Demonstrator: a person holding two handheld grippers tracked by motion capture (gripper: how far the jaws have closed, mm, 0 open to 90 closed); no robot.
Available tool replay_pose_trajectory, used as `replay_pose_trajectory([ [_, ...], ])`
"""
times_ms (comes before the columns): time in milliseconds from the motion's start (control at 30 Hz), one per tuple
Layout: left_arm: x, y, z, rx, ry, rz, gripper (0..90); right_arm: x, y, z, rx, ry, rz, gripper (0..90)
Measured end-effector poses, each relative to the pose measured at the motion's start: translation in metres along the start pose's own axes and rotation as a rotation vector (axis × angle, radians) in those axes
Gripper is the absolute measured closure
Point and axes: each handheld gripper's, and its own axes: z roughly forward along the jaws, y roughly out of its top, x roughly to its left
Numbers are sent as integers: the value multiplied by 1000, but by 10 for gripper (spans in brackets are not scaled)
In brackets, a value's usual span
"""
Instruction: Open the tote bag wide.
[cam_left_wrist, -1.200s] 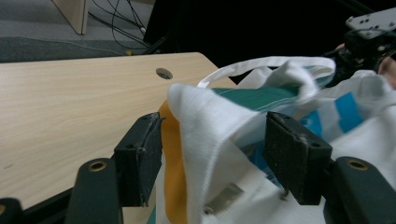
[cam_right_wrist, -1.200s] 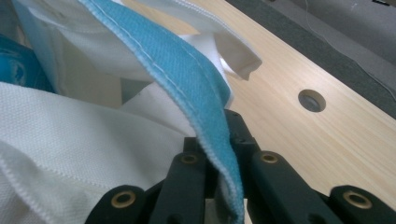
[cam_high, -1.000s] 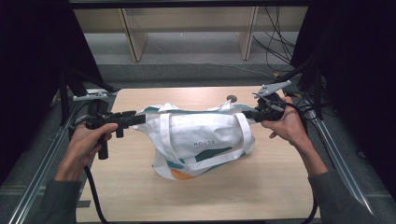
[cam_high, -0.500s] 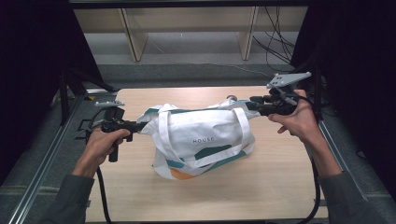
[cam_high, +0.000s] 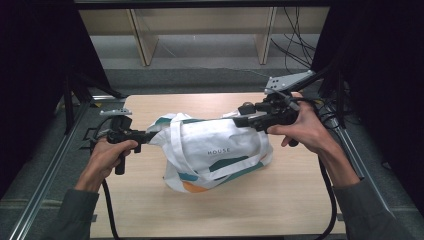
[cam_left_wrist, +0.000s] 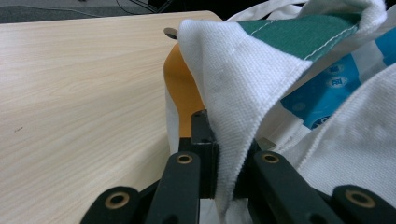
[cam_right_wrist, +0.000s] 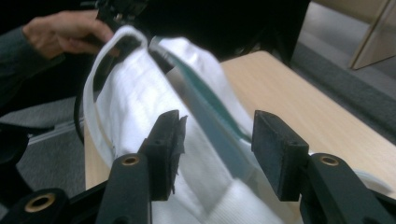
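High view | left tongs (cam_high: 145, 135) pinch tote bag (cam_high: 215, 150) | right tongs (cam_high: 239, 120) spread

The high view looks forward and down on the table (cam_high: 300, 200) from above my side, far enough back to take in both my forearms. The left gripper view sits on my left gripper (cam_left_wrist: 224, 158), very near the tote bag (cam_left_wrist: 243, 93), looking low across the tabletop. The right gripper view rides my right gripper (cam_right_wrist: 217, 140), facing along the bag toward my left hand (cam_right_wrist: 65, 30). All three views share the bag and table.
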Motion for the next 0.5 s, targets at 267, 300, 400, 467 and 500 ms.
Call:
replay_pose_trajectory([
  [267, -1, -3, 0, -9, -17, -9, 818, 18, -10, 3, 92, 30, -111, 880],
  [300, -1, -2, 1, -10, -19, -5, 818, 24, -16, 7, 136, 35, -127, 890],
  [400, -3, -1, 1, 1, -9, 5, 820, 30, -23, 12, 146, 33, -143, 893],
  [467, -3, -2, 2, 7, -24, 9, 825, 34, -29, 18, 173, 31, -150, 893],
  [500, -4, -4, 3, 1, -24, 7, 824, 36, -35, 24, 181, 38, -147, 894],
])
